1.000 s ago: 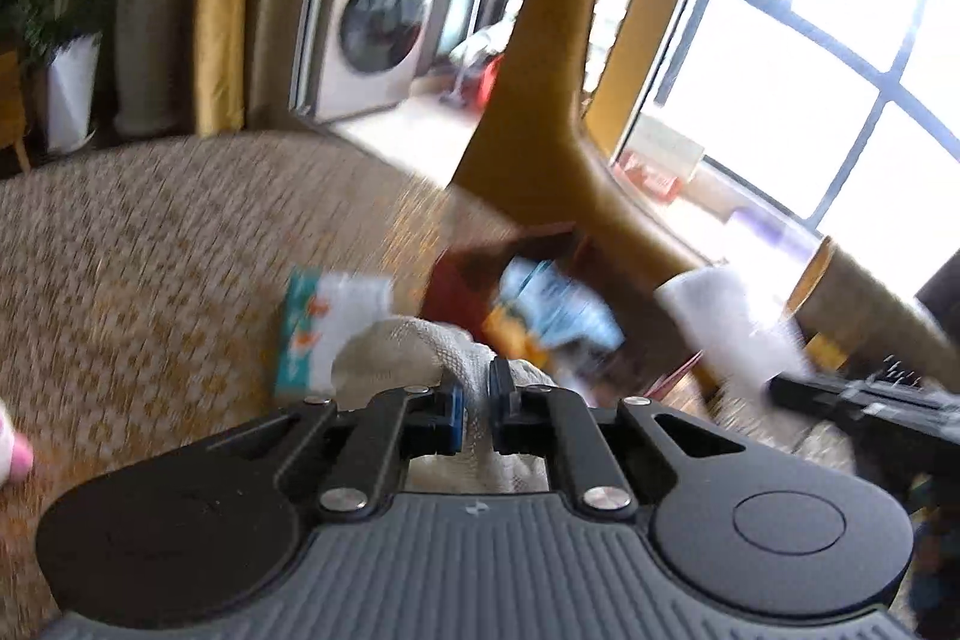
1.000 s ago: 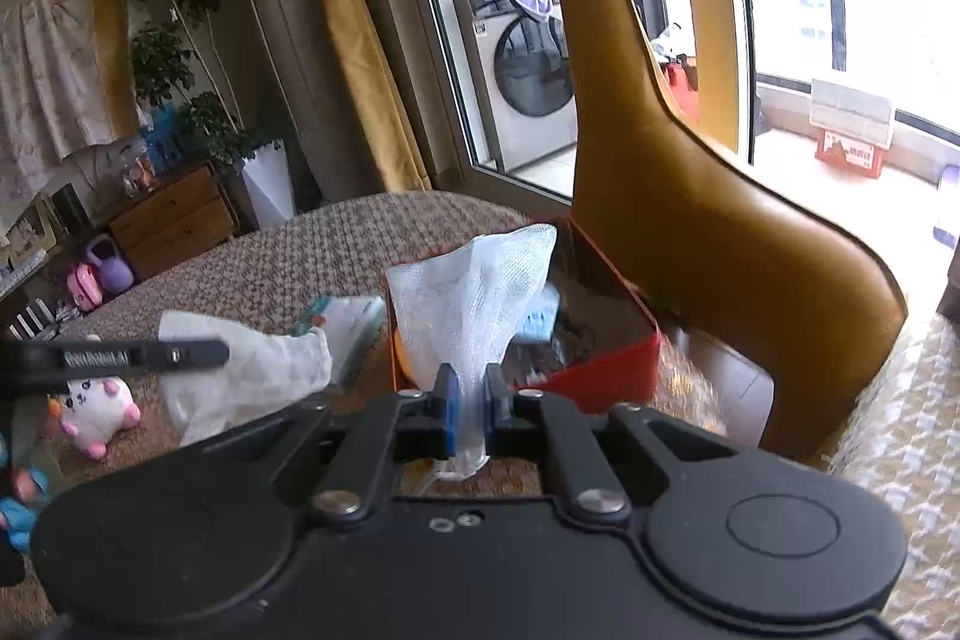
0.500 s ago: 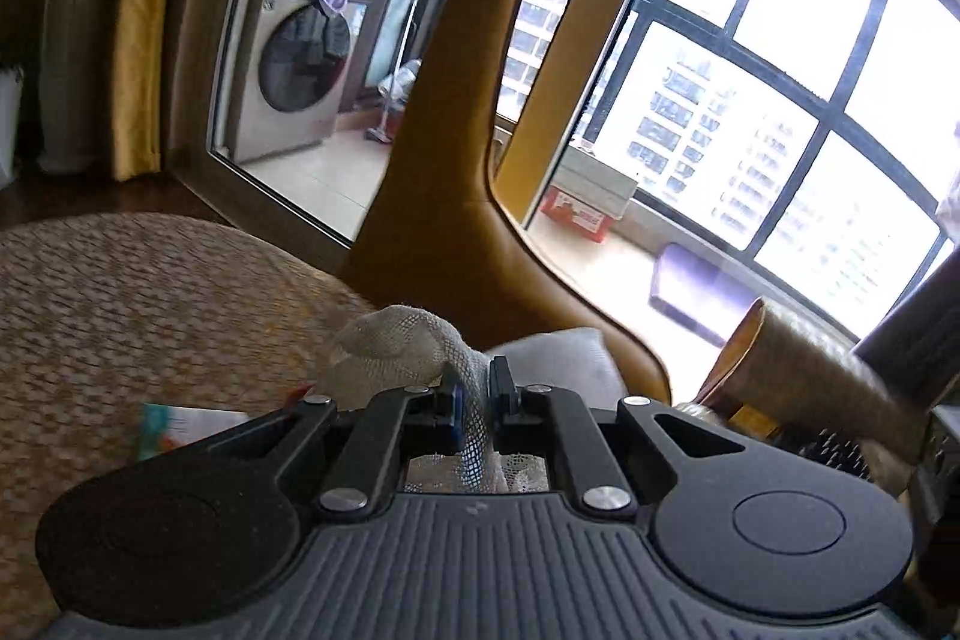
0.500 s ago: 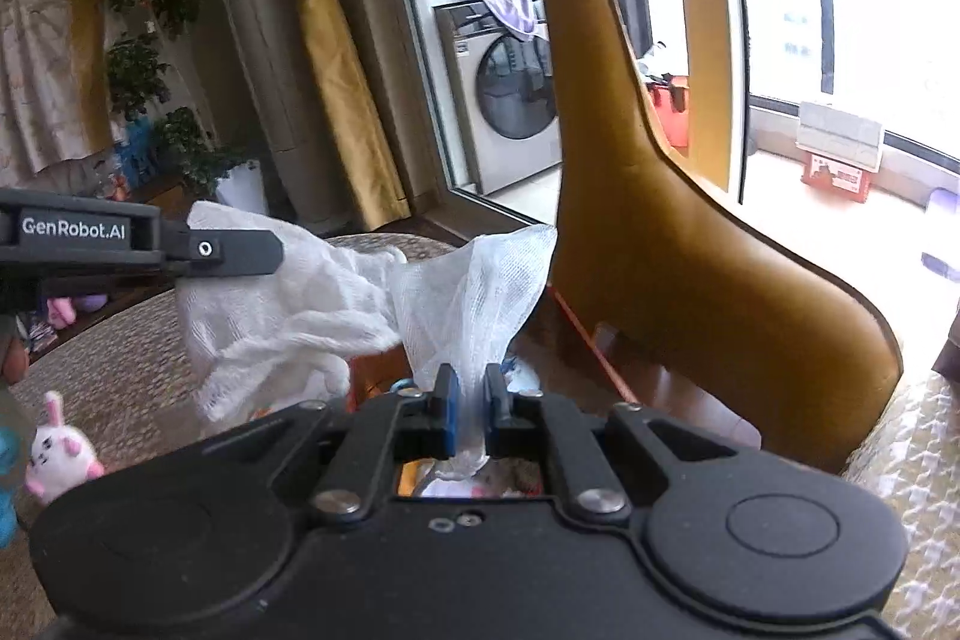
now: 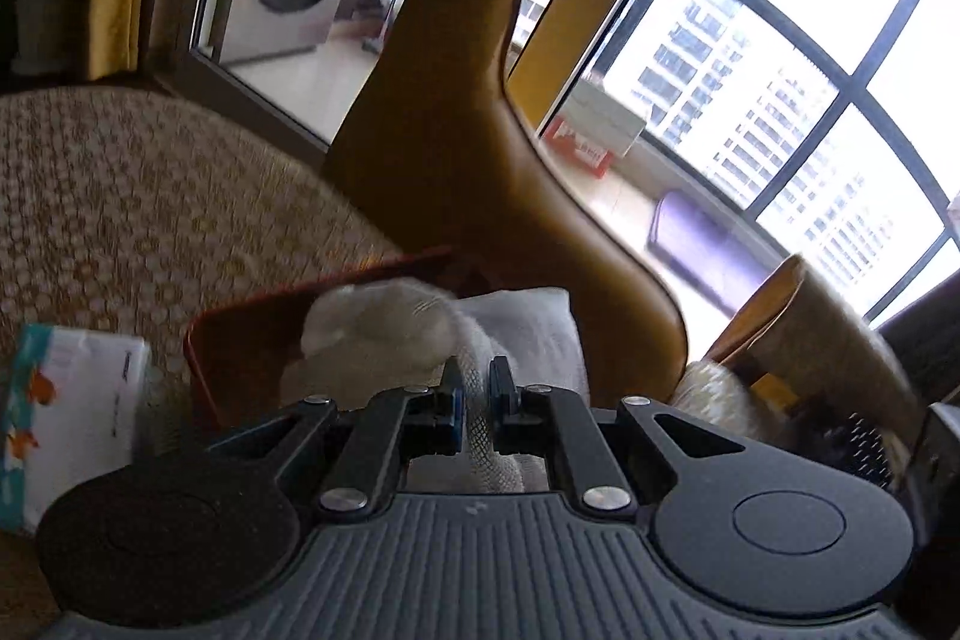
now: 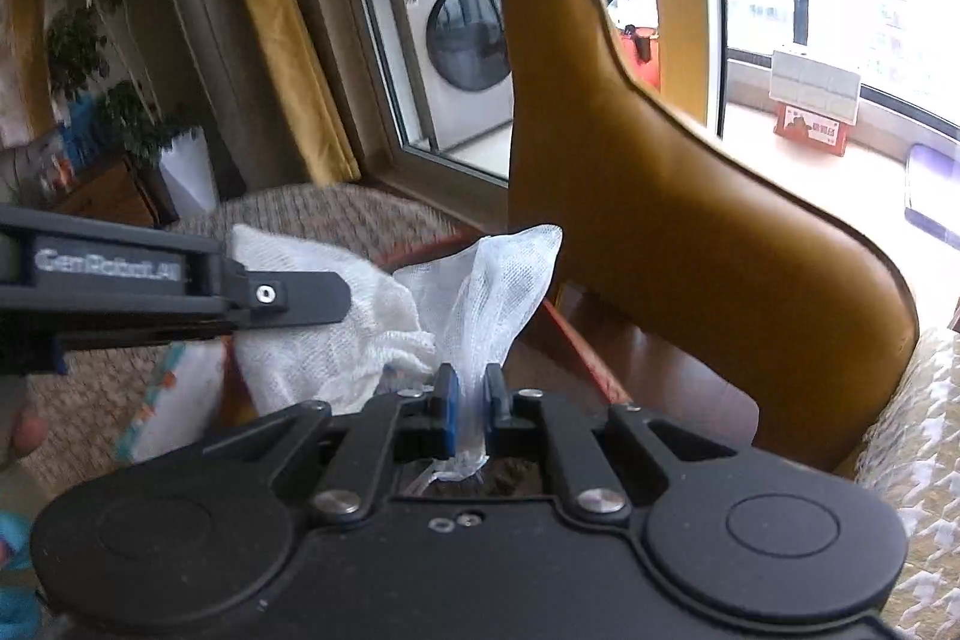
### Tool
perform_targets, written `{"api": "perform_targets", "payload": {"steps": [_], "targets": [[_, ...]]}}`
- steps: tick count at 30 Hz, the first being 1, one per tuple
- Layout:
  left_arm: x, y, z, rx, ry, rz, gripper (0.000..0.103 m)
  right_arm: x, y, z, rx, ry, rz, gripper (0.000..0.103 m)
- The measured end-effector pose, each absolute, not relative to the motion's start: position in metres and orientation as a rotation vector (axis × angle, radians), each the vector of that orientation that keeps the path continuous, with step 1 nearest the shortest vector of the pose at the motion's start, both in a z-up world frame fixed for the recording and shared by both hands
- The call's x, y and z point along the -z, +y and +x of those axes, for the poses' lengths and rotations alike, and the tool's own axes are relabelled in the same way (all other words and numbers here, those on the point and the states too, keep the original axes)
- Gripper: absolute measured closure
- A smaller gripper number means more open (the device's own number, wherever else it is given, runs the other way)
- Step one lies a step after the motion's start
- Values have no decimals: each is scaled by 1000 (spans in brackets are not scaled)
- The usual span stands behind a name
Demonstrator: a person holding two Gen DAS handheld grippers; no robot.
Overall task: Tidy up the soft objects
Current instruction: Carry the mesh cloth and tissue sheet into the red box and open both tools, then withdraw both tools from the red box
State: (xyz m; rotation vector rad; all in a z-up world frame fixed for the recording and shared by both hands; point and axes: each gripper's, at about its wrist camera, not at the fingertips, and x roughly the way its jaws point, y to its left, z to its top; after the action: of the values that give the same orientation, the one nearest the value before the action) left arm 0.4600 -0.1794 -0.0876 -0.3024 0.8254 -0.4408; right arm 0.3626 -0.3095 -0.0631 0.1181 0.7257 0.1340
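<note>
A mustard chair point(image 5: 480, 172) stands behind my red box point(image 5: 252, 334). Over the box, my left gripper point(image 5: 474, 388) pinches a white cloth point(image 5: 384, 322); my right gripper point(image 6: 471, 388) pinches white mesh fabric point(image 6: 498, 280).

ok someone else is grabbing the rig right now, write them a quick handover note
Left tongs: shut on the white cloth, held just above the red box.
Right tongs: shut on the sheer mesh piece, also above the box's far edge, beside the left tongs.
Nearby: tissue pack lies on the woven table left of the box; tan chair stands behind it.
Done: both soft pieces are picked up and brought over the box.
Left: neither is released yet. Likely lower each into the box and open the tongs. What is already inside the box is mostly hidden.
</note>
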Motion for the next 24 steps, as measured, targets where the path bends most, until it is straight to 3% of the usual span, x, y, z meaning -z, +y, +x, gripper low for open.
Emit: {"api": "perform_targets", "payload": {"steps": [9, 22, 24], "targets": [[124, -175, 463, 425, 898, -258, 95, 80, -298, 357, -152, 770, 42, 94], [106, -172, 453, 414, 889, -218, 89, 68, -298, 349, -150, 732, -8, 60], [103, -172, 451, 416, 887, -210, 77, 65, -298, 345, -147, 728, -14, 58]]}}
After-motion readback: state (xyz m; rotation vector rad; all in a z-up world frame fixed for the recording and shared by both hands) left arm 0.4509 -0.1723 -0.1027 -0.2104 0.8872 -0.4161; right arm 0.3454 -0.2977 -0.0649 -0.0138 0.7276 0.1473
